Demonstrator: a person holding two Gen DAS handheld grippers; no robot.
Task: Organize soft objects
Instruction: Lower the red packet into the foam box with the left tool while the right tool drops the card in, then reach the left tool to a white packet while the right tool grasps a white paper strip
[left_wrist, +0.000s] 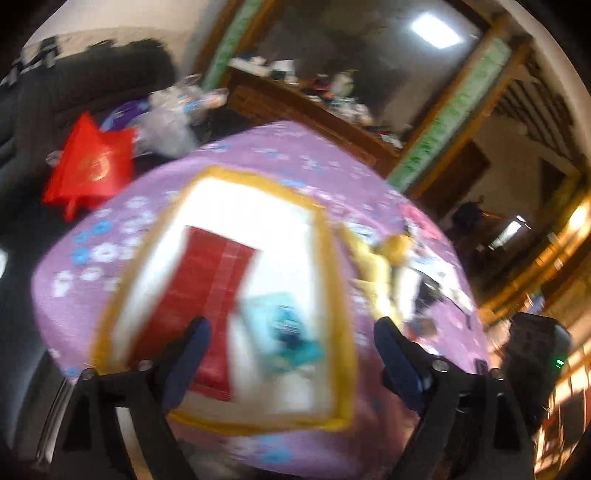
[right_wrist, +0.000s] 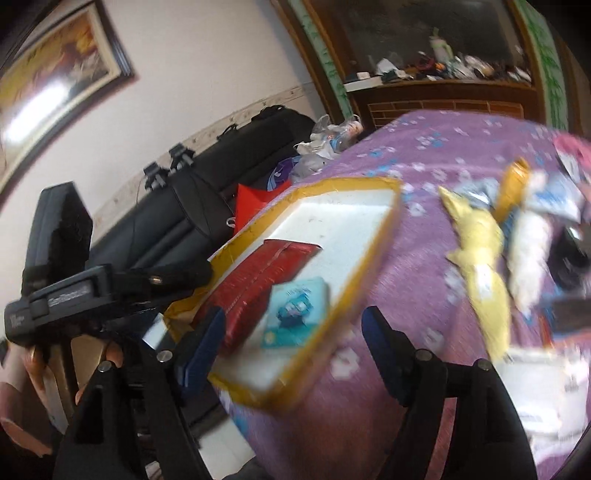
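Black hand-held gripper (left_wrist: 291, 347), blue pads (left_wrist: 186, 358), silver screws

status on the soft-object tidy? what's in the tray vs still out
Done: a red packet and a teal packet lie in the yellow-rimmed tray on the purple cloth.
In hand: nothing; the left hand-held gripper and the right hand-held gripper are both open and empty.
Left: a yellow soft item, a white one and others lie loose beside the tray.
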